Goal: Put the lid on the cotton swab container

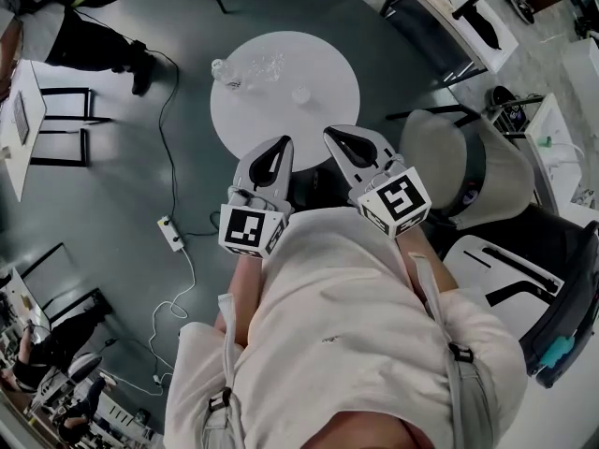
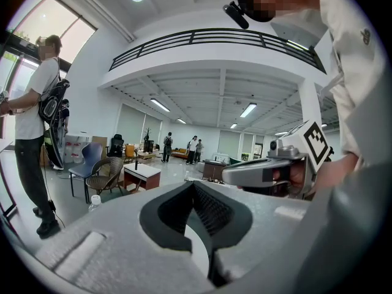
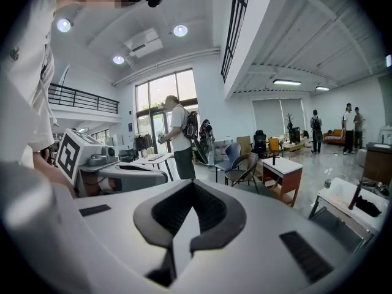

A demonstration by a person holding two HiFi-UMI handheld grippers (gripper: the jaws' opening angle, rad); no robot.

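In the head view a round white table [image 1: 323,59] holds a clear container [image 1: 265,66], a small round clear lid [image 1: 300,94] to its right and a small clear bottle [image 1: 225,71] at its left rim. My left gripper [image 1: 278,146] and right gripper [image 1: 339,137] are held side by side close to my body, at the table's near edge and well short of these items. Both are shut on nothing. The left gripper view shows its jaws [image 2: 195,185] closed and pointing out into the room, with the right gripper [image 2: 269,170] beside it. The right gripper [image 3: 193,185] looks the same way.
A black cable runs over the grey floor to a white power strip [image 1: 170,233] left of me. A beige chair [image 1: 459,166] stands at my right. Desks line the left [image 1: 21,124] and top right [image 1: 454,12]. A person [image 3: 180,136] stands nearby, with others far off.
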